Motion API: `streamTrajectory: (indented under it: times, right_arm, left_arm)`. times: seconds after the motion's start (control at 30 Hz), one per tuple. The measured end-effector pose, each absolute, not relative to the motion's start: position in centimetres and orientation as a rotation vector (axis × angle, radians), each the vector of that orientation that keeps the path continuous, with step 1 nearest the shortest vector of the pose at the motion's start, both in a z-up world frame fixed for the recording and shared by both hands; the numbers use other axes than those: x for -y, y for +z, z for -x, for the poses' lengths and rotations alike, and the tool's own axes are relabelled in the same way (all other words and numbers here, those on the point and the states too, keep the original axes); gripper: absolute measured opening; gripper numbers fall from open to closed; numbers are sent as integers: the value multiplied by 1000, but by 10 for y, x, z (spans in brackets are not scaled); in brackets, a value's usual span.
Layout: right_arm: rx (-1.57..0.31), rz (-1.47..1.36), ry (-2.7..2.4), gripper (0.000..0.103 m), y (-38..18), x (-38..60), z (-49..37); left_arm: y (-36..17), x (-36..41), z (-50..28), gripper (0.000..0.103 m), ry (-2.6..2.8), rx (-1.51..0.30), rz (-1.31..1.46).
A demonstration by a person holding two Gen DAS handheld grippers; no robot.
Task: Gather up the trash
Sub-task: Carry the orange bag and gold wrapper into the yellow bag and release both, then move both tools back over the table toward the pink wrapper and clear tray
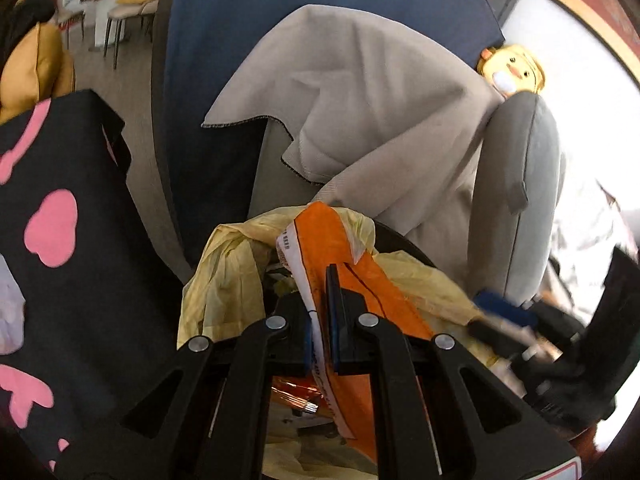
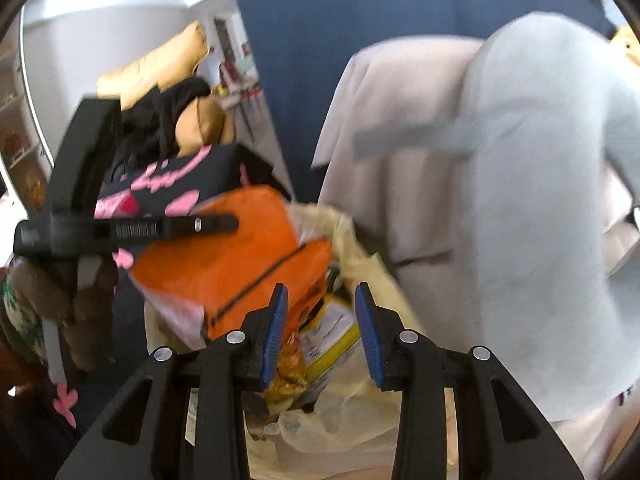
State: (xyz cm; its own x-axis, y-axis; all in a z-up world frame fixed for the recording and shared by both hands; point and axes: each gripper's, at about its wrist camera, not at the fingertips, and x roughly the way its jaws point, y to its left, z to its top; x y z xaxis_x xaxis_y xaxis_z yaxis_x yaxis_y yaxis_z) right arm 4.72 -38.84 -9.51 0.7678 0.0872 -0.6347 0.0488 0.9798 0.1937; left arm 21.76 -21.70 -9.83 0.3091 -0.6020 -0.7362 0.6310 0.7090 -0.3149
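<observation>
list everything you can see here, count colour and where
wrapper: one, orange, held over the bin
bin bag: one, pale yellow, lining the bin below the claws
packet: one, yellow, inside the bin bag
cloth: one, beige, draped behind the bin
cushion: one, grey, right of the cloth
black bag: one, black with pink shapes, left of the bin
toy: one, yellow, behind the cushion
left claw: one, black with blue pads, shut on the wrapper
right claw: one, black with blue pads, open above the bin
</observation>
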Motion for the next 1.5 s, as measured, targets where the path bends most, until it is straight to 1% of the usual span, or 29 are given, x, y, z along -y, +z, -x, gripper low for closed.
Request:
streamTrajectory:
  times: [0.13, 0.17, 0.2, 0.23, 0.27, 0.33, 0.5, 0.87, 0.93, 1.13, 1.27, 1.37, 1.5]
  right_arm:
    - [-648, -214, 12, 34, -81, 397, -48]
    - [-652, -214, 27, 34, -79, 394, -53]
    - [-656, -207, 33, 34, -79, 391, -55]
    - [-660, -199, 36, 34, -76, 385, -56]
    - [-672, -187, 46, 34, -79, 379, -60]
    - [-687, -174, 63, 34, -81, 371, -61]
    - [-702, -141, 103, 34, -82, 348, -70]
    - [-678, -69, 225, 34, -63, 286, -84]
    - [-685, -44, 255, 34, -61, 266, -90]
    - [-722, 7, 336, 34, -66, 210, -111]
    - [-772, 40, 375, 34, -76, 172, -131]
    - [-792, 53, 388, 34, -85, 149, -143]
    - [-831, 55, 390, 34, -97, 129, -164]
  left_arm:
    - [-97, 215, -211, 6, -832, -961, -43]
    - [-97, 212, -212, 8, -839, -973, -21]
    - [-95, 207, -213, 20, -852, -986, 18]
    - [-91, 201, -214, 39, -857, -988, 47]
    - [-86, 196, -214, 50, -860, -980, 69]
    - [-72, 179, -214, 52, -845, -938, 89]
    - [-52, 133, -207, 54, -697, -860, 66]
    - [-56, -5, -169, 55, -375, -745, -52]
    - [-54, -34, -166, 55, -320, -728, -37]
    - [-55, -140, -166, 55, -182, -729, 101]
    - [-56, -207, -180, 55, -191, -773, 156]
    - [-55, -240, -192, 55, -122, -763, 147]
    - [-66, -271, -212, 55, -111, -805, 165]
